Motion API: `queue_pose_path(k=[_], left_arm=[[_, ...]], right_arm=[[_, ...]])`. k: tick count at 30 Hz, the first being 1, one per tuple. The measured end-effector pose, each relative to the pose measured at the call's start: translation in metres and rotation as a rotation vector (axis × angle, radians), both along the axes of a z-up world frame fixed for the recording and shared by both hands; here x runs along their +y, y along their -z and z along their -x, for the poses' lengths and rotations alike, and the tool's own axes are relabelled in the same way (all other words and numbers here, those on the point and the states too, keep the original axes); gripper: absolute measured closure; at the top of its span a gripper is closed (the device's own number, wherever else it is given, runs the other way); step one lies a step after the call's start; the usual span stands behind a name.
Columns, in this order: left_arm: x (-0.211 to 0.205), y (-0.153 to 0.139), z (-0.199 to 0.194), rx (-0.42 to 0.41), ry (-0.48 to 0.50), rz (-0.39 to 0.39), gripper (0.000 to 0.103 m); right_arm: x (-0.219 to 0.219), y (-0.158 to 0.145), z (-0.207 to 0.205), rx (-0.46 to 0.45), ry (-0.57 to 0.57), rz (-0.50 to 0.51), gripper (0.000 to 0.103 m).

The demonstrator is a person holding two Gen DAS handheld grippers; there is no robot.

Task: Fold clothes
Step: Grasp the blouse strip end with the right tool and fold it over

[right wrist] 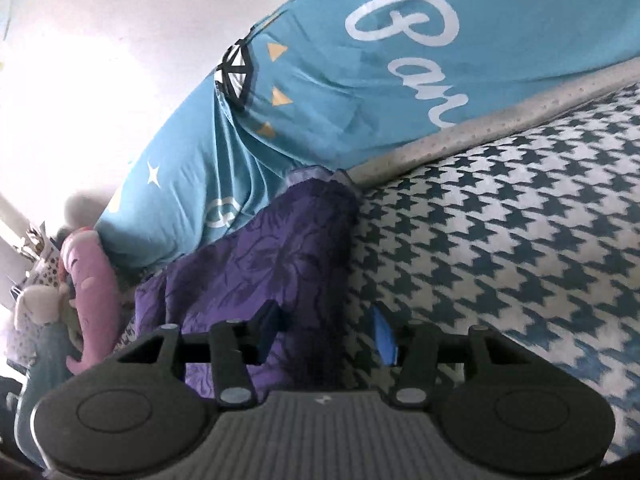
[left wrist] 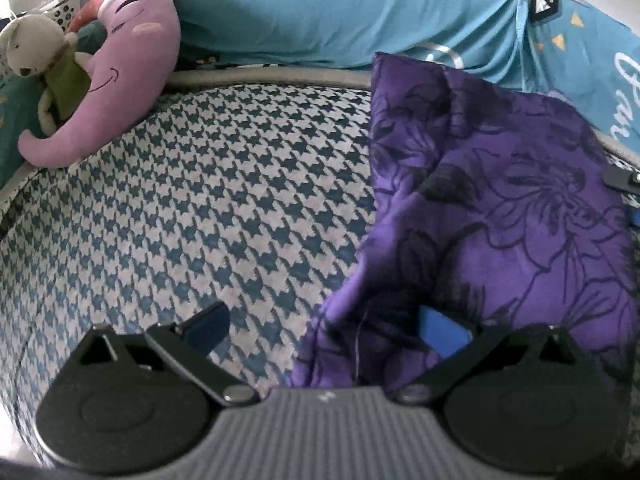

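Purple floral cloth (left wrist: pixel 500 208) lies crumpled just ahead of my left gripper (left wrist: pixel 324 324), whose fingers stand wide apart with the near hem between them but unpinched. On my right gripper (right wrist: pixel 326 334) the fingers are also parted, straddling the cloth's edge on the houndstooth bedspread (right wrist: pixel 500 220). I'd catch matching corners and keep the fabric taut before laying the fold flat, I judge.

One purple garment (left wrist: pixel 500 200), two plush toys (left wrist: pixel 120 80).
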State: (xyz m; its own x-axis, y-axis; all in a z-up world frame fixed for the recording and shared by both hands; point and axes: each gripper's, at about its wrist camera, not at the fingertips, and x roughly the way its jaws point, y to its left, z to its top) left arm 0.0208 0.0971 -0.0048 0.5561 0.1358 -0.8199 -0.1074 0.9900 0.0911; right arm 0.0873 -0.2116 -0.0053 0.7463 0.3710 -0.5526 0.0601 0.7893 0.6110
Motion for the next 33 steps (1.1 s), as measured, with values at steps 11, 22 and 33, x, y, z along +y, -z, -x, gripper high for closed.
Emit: queue_pose_path(k=[11,22,33], left_arm=[[0.012,0.005,-0.004,0.029,-0.011,0.014,0.0],[0.013,0.007,-0.004,0.032,0.007,0.008,0.0],[0.01,0.006,-0.004,0.028,0.028,-0.017,0.0]], right_arm=[[0.0,0.014,-0.027,-0.038,-0.067,-0.057,0.053],[0.016,0.019,-0.039,-0.073,-0.123,-0.021,0.061],[0.025,0.009,-0.029,-0.119,-0.037,0.03,0.088]])
